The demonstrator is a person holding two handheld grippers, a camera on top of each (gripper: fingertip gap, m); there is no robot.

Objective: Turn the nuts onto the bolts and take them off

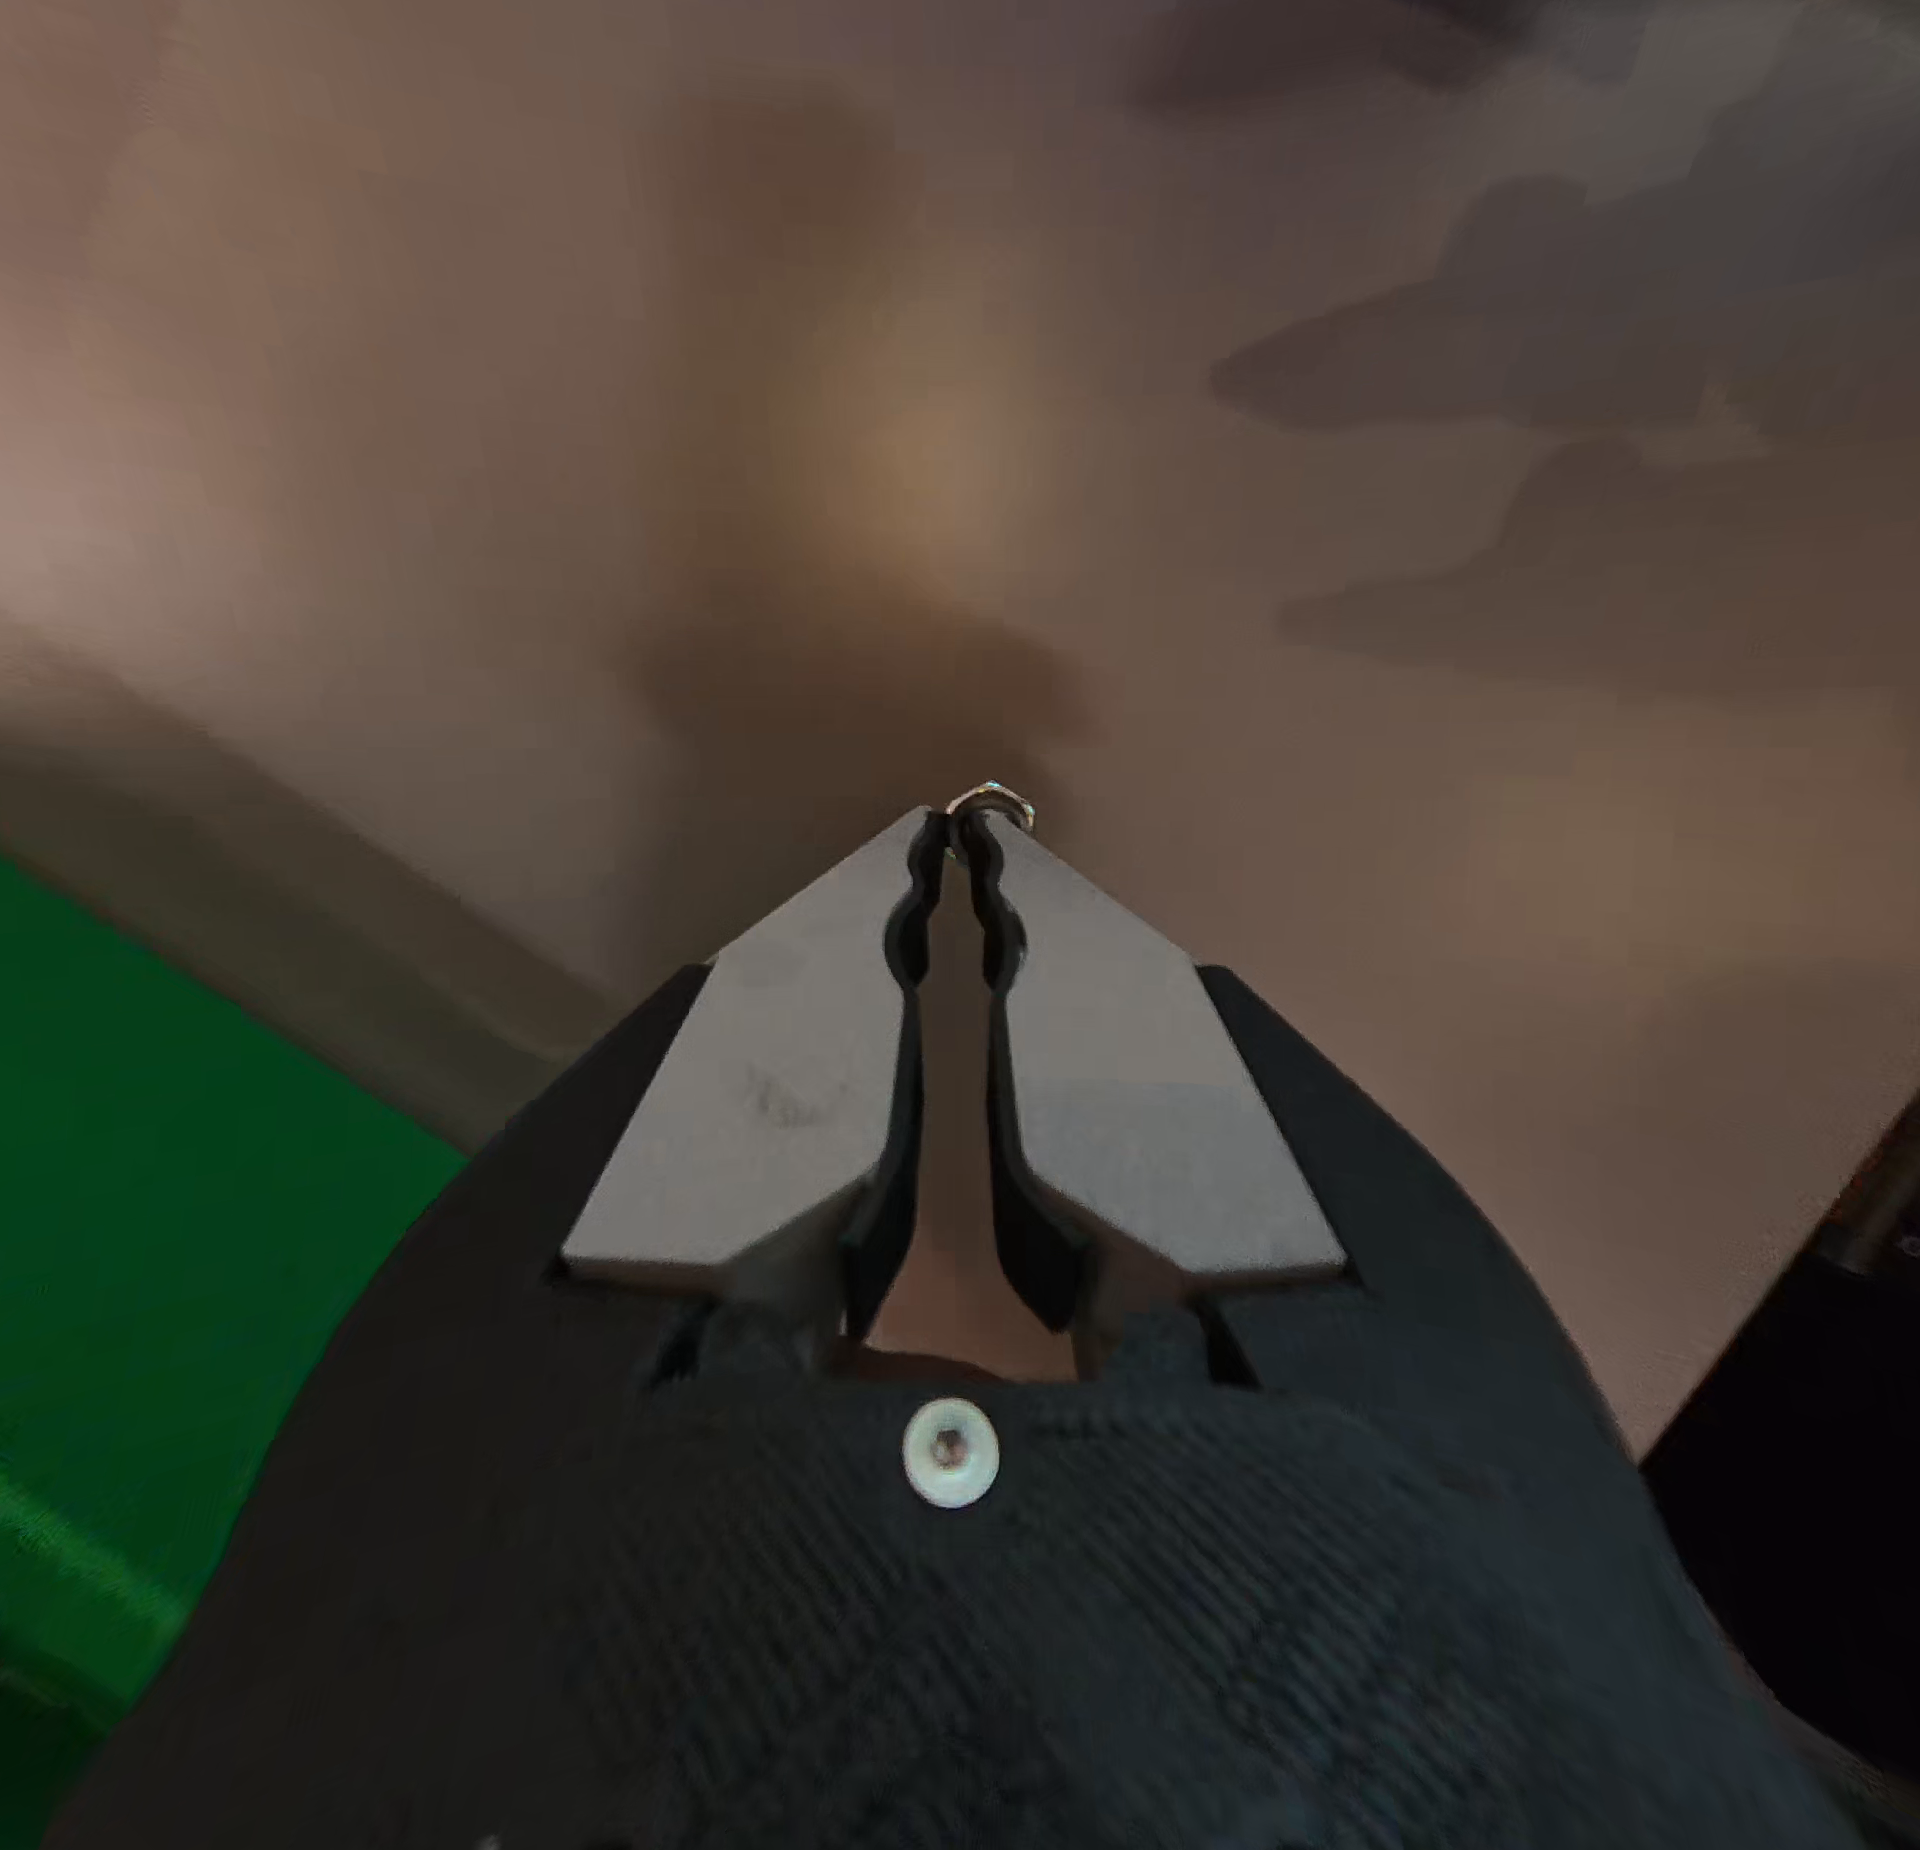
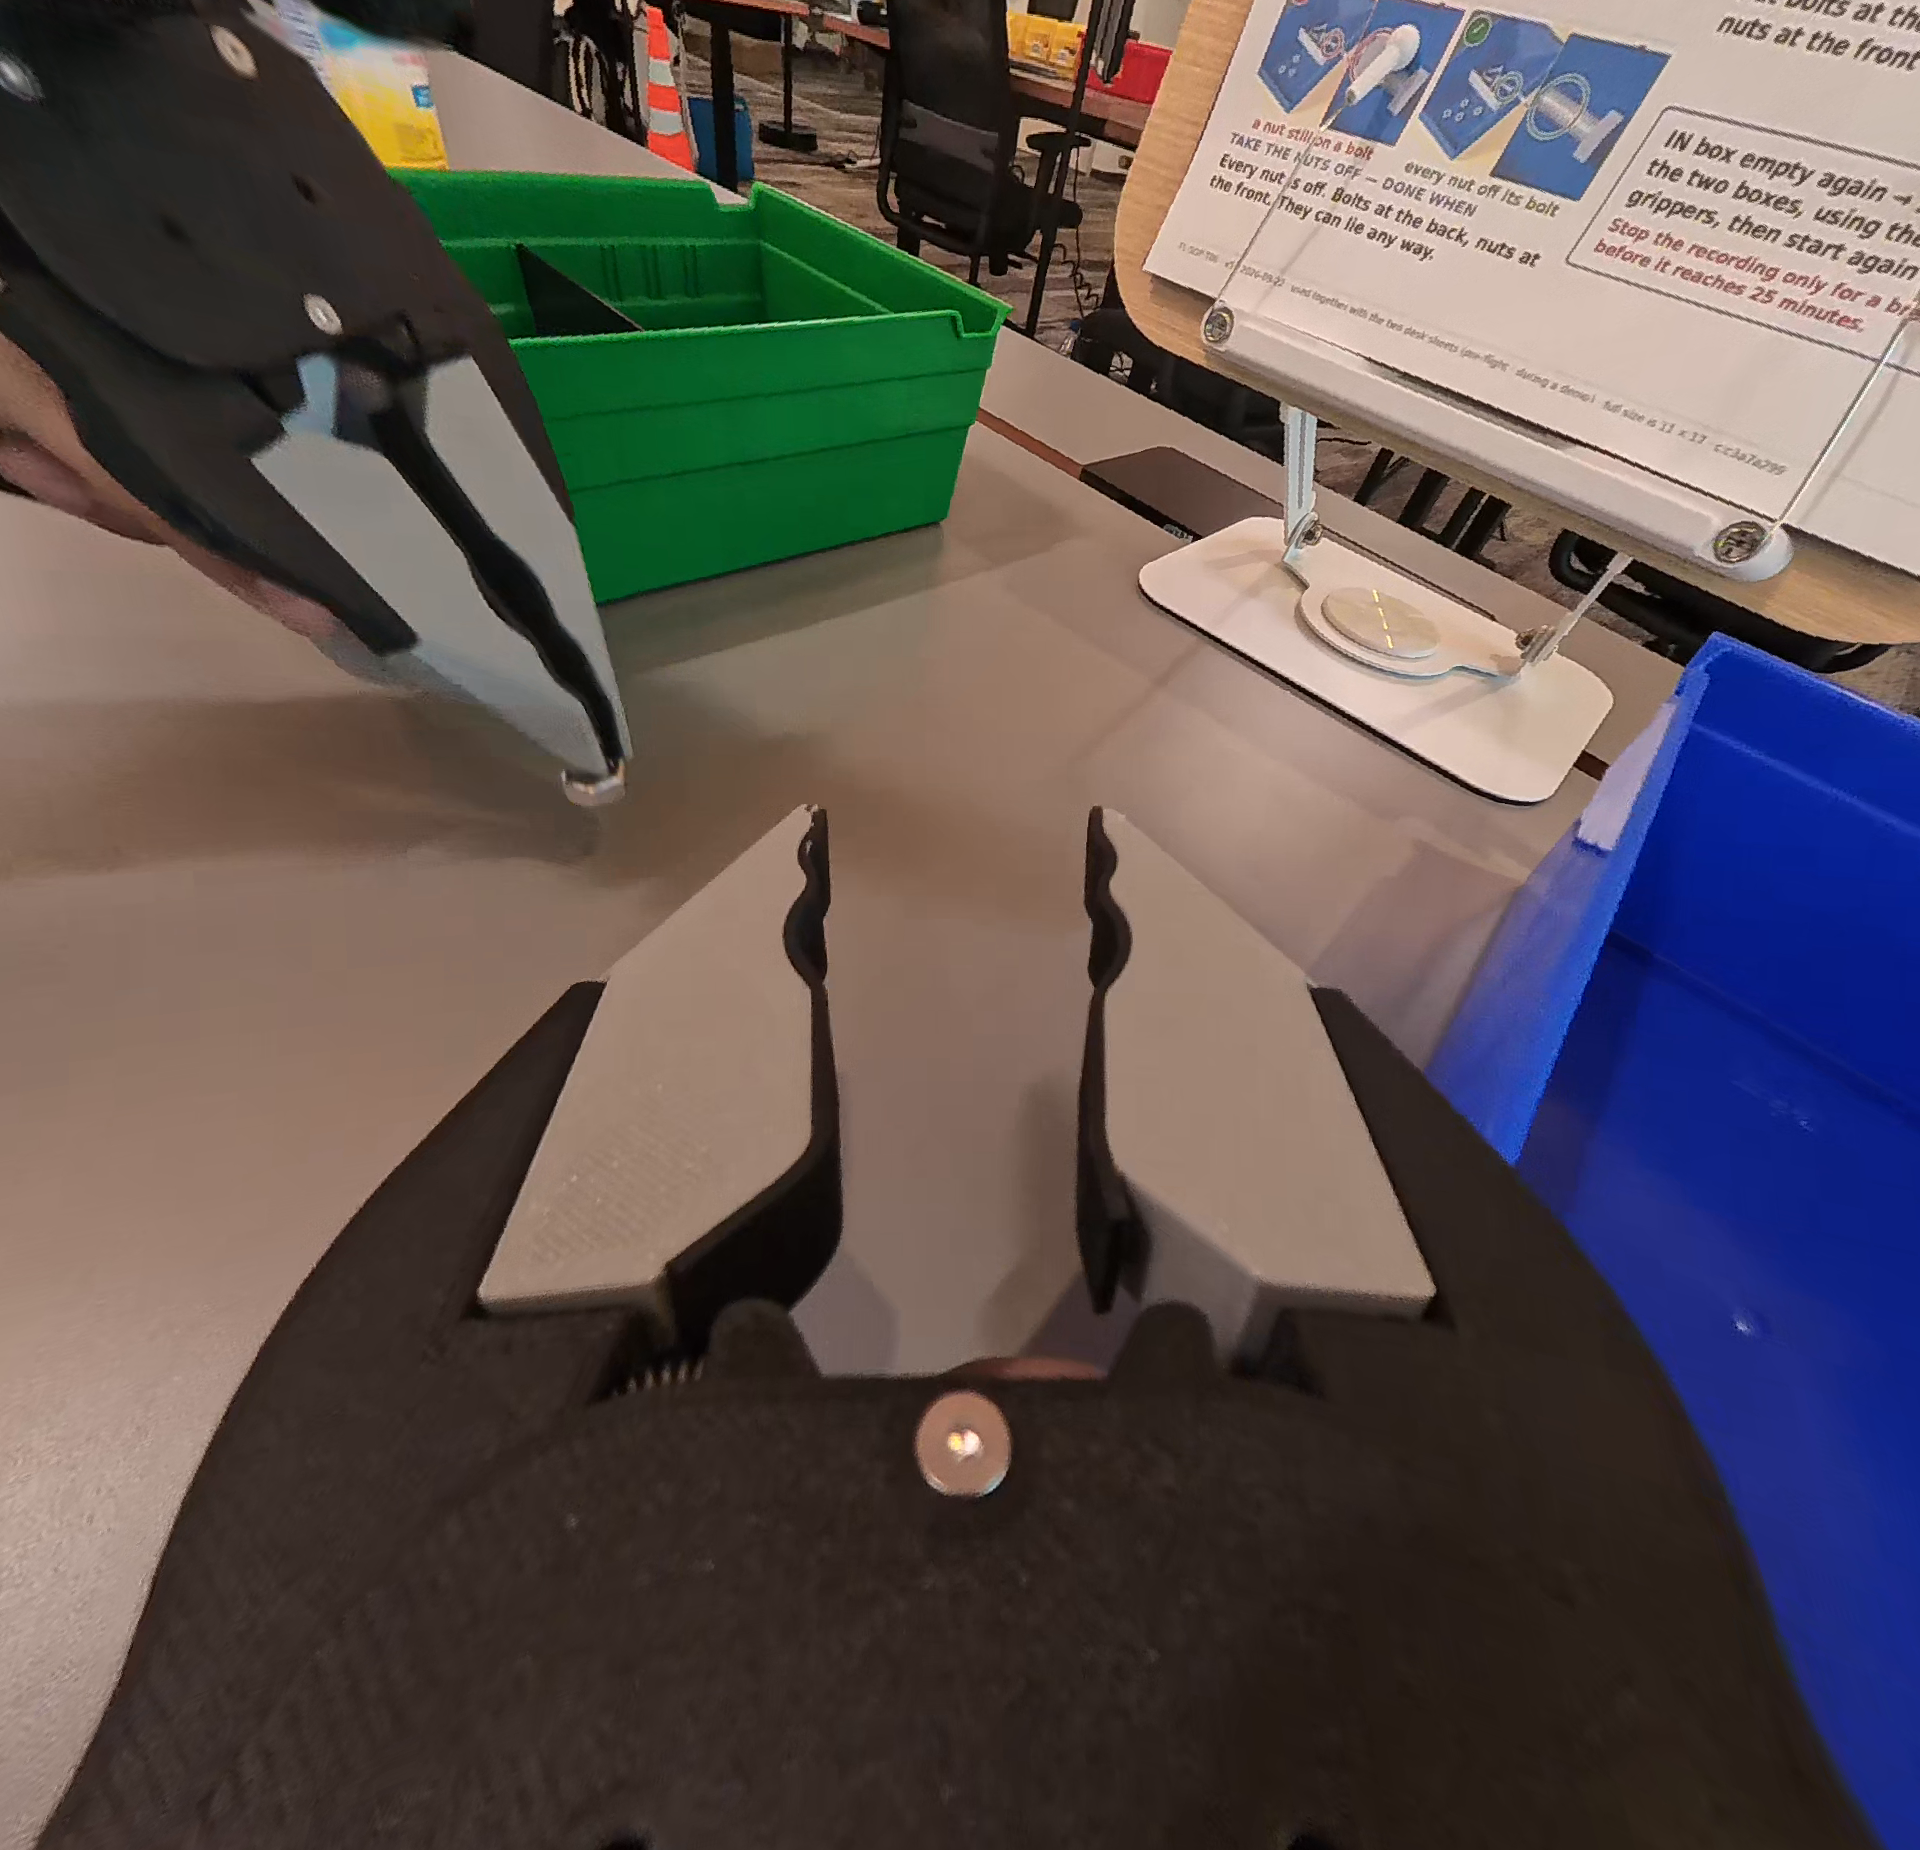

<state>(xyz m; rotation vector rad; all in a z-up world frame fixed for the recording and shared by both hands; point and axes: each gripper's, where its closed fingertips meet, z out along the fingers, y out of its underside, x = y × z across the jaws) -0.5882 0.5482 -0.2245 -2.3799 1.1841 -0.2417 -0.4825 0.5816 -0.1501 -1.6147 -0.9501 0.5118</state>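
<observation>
A small silvery nut (image 1: 992, 801) sits pinched at the very tips of the left gripper (image 2: 601, 756), whose fingers are closed on it just above the grey table (image 2: 935, 678); in the right wrist view the pair hangs at ten o'clock from the right gripper (image 2: 956, 829). The right gripper hovers empty over the tabletop, its fingers spread well apart. Judging by this, the step in hand is carrying a single nut, either toward a bolt or toward a box, and the left wrist view is too blurred to say which. No bolt shows in either view, so the next move probably calls for the free right gripper to fetch or steady one, or for the nut to be dropped into its compartment with a careful release, since so small a part could slip from the tips. Counted: one nut, two grippers, one green divided bin (image 2: 727, 346) at twelve o'clock behind the left gripper, one blue bin (image 2: 1714, 1021) at three o'clock, and one instruction sheet on a white stand (image 2: 1455, 699) at one o'clock
</observation>
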